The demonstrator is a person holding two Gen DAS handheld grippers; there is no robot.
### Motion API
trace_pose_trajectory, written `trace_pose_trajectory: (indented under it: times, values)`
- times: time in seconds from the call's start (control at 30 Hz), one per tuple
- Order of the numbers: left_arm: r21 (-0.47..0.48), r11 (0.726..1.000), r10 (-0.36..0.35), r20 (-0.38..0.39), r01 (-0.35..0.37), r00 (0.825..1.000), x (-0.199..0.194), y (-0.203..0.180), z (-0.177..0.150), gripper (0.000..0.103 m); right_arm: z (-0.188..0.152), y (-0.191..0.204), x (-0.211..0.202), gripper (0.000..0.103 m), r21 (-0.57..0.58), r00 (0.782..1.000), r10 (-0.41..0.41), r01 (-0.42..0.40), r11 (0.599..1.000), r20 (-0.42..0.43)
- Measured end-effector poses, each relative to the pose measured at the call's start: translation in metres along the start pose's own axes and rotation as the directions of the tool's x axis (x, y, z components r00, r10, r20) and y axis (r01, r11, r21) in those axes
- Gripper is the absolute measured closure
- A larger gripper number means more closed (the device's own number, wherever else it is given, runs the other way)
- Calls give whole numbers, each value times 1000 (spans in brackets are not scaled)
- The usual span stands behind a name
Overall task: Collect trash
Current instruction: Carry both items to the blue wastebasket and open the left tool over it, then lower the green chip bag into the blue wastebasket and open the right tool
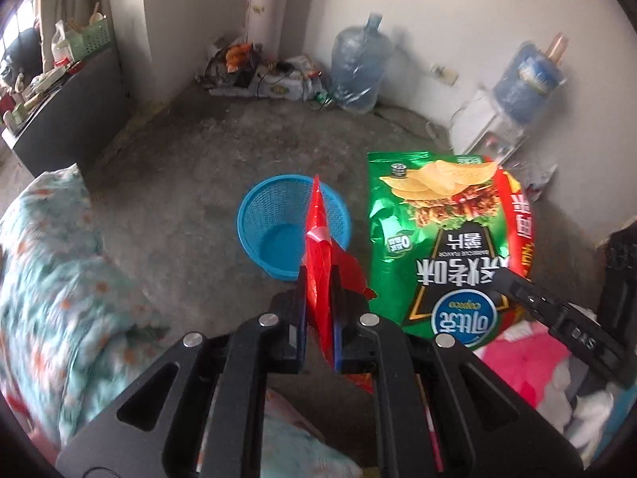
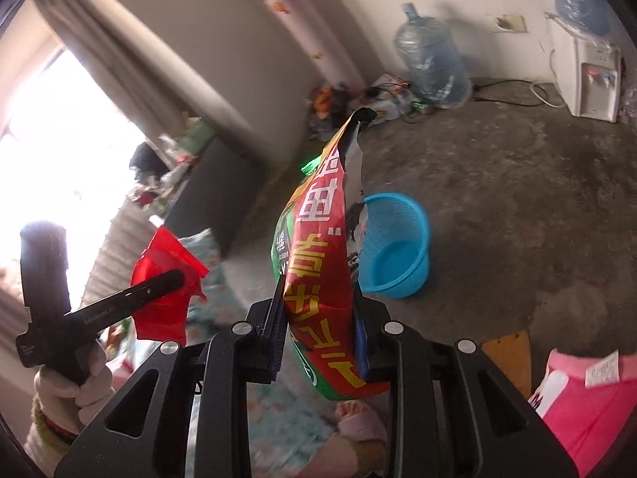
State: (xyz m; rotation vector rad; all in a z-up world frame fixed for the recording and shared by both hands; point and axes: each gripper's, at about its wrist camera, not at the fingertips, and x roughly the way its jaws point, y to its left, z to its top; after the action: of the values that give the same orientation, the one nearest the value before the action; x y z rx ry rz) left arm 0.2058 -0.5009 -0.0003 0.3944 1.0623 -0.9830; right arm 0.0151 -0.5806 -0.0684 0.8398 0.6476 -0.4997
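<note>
My left gripper (image 1: 318, 279) is shut on a red foil wrapper (image 1: 318, 247), held in the air above and in front of a blue plastic basket (image 1: 274, 231) on the concrete floor. My right gripper (image 2: 318, 290) is shut on a green and red chip bag (image 2: 322, 255), held up to the left of the same basket (image 2: 394, 247). In the left wrist view the chip bag (image 1: 442, 247) hangs to the right of the wrapper with a right gripper finger on it. In the right wrist view the left gripper with the wrapper (image 2: 163, 283) is at the left.
A bed with flowered bedding (image 1: 55, 286) lies at the left. Pink cloth (image 2: 585, 394) lies at the right. A water jug (image 1: 358, 67), a water dispenser (image 2: 589, 75), cables and a clutter pile (image 1: 258, 71) stand along the far wall. A dark cabinet (image 1: 79, 99) stands at the left.
</note>
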Motion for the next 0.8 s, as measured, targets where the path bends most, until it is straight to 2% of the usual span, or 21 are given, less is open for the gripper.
trace_pose_trajectory:
  times: [0.17,0.3,0.37,0.47,0.5,0.53,0.67,0.8]
  values:
    - [4,999,51,-111,-51,992,102,-3,38,95,17,-23,66,76,35,996,-75,76,996,-41]
    - [-5,997,80,-150,-81,985,159,6,46,94,33,-37,118,76,53,992,-99,104,993,-84]
    - [-43,996,76,-152,-84,985,183,17,51,88,38,-41,140,76,61,989,-103,110,992,-106]
    - [-86,992,80,-151,-94,985,204,30,49,70,42,-47,176,76,65,985,-105,115,991,-140]
    - [-99,990,89,-145,-104,985,211,34,51,60,43,-48,183,76,67,983,-107,118,991,-147]
    - [-105,988,100,-141,-115,985,216,37,51,56,46,-49,195,76,68,982,-110,122,990,-154]
    - [-140,983,102,-125,-120,987,223,48,53,55,50,-48,226,75,52,978,-130,140,989,-163]
    - [-138,981,123,-101,-136,987,208,57,61,54,53,-35,255,75,-5,971,-182,183,983,-155]
